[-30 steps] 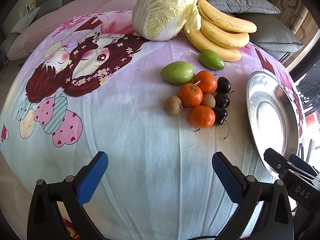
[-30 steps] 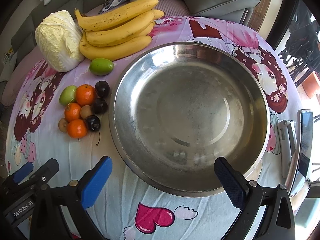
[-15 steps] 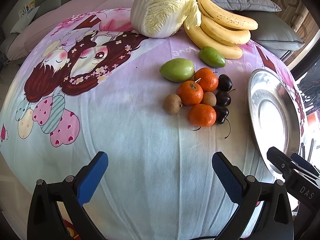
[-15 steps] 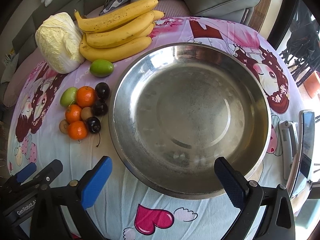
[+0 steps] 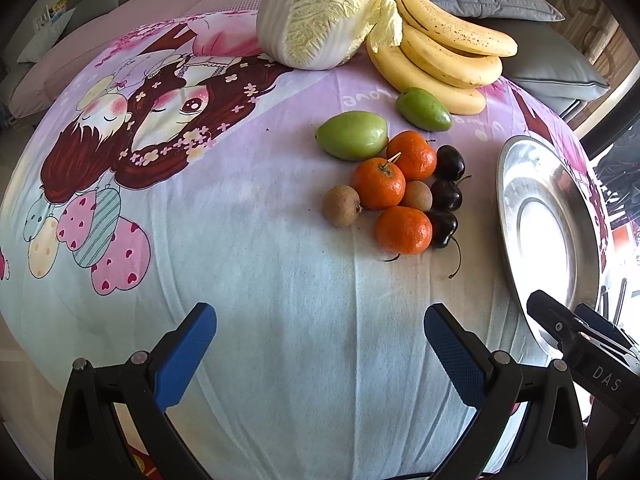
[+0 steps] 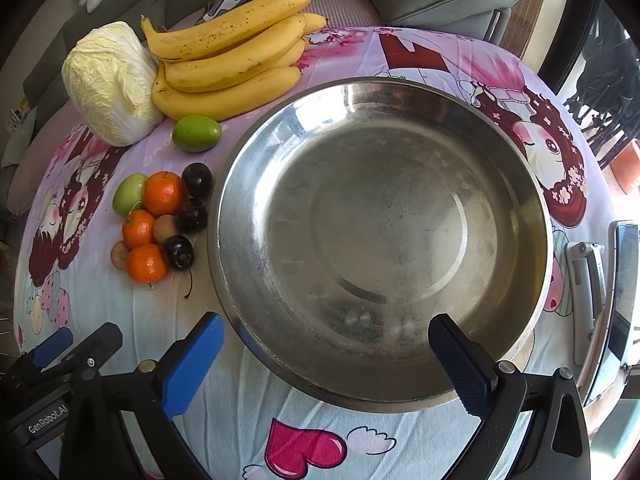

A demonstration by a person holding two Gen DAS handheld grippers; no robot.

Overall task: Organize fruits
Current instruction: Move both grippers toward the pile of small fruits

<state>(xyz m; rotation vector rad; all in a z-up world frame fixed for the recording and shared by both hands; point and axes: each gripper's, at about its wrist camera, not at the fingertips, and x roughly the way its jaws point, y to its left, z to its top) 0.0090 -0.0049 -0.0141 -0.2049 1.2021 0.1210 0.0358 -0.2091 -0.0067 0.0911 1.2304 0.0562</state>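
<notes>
Left gripper (image 5: 320, 344) edged nearer the tangerines (image 5: 378, 184) | both grippers' jaws spread, empty | steel bowl (image 6: 536, 200) held nothing, sorting unstarted

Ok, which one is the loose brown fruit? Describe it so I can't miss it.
Start at the steel bowl; left of it lies the small fruit cluster. The loose brown fruit sits on the cluster's far left edge, beside the middle orange. Its twin is wedged among the oranges; this one has bare cloth on its left.
</notes>
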